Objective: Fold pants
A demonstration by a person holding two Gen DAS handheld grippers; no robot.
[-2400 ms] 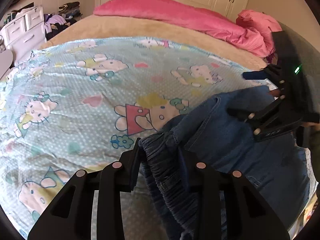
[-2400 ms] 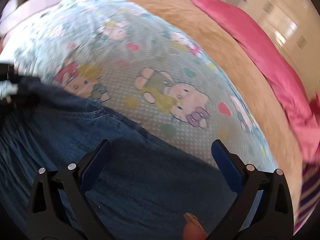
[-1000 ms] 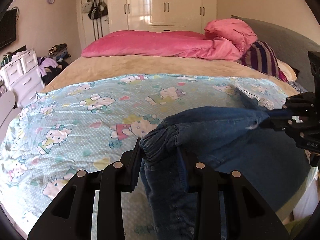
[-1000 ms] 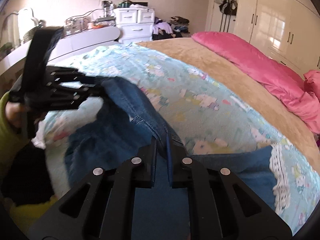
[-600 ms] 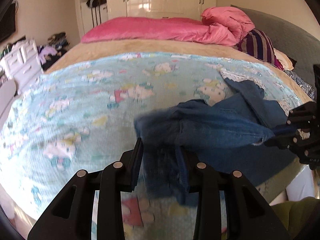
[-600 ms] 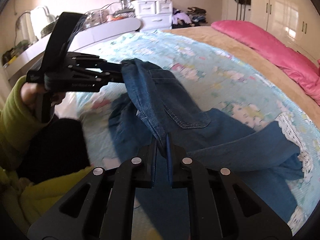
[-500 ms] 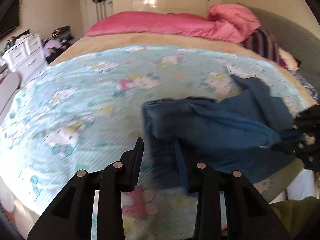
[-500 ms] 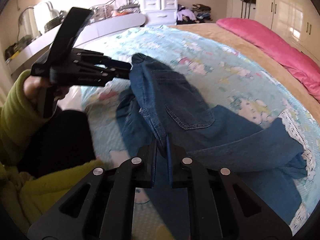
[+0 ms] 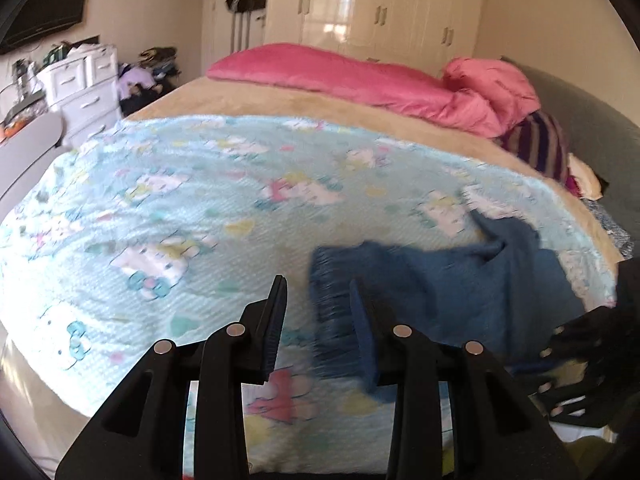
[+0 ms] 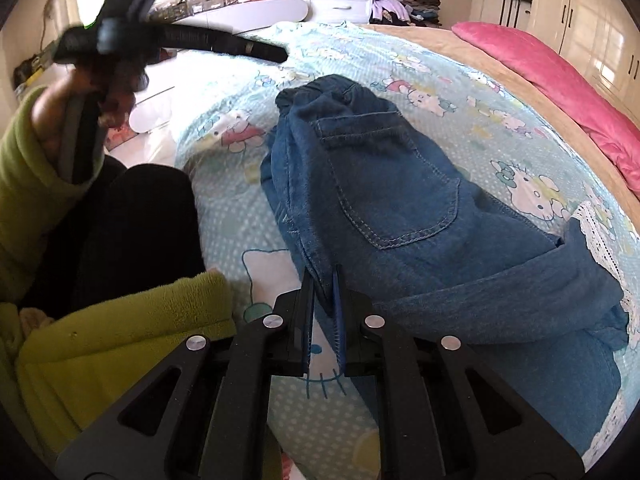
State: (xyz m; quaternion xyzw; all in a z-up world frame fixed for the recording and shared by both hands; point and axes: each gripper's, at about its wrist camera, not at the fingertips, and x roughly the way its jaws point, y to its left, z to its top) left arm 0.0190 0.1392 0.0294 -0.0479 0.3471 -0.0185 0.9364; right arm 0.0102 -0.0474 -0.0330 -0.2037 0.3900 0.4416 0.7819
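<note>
Denim pants pinched in right tongs — left tongs parted, empty.

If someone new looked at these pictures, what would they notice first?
Most striking are the blue denim pants, lying crumpled on the cartoon-cat blanket, with the right gripper shut on their near edge. Next, the left gripper hangs open beside the waistband, and a pink duvet lines the bed's far side.

The left tool is hanging with its fingers parted, gripping nothing, held in a bare hand with a green sleeve. The right tool is pinching denim between nearly closed fingers.
</note>
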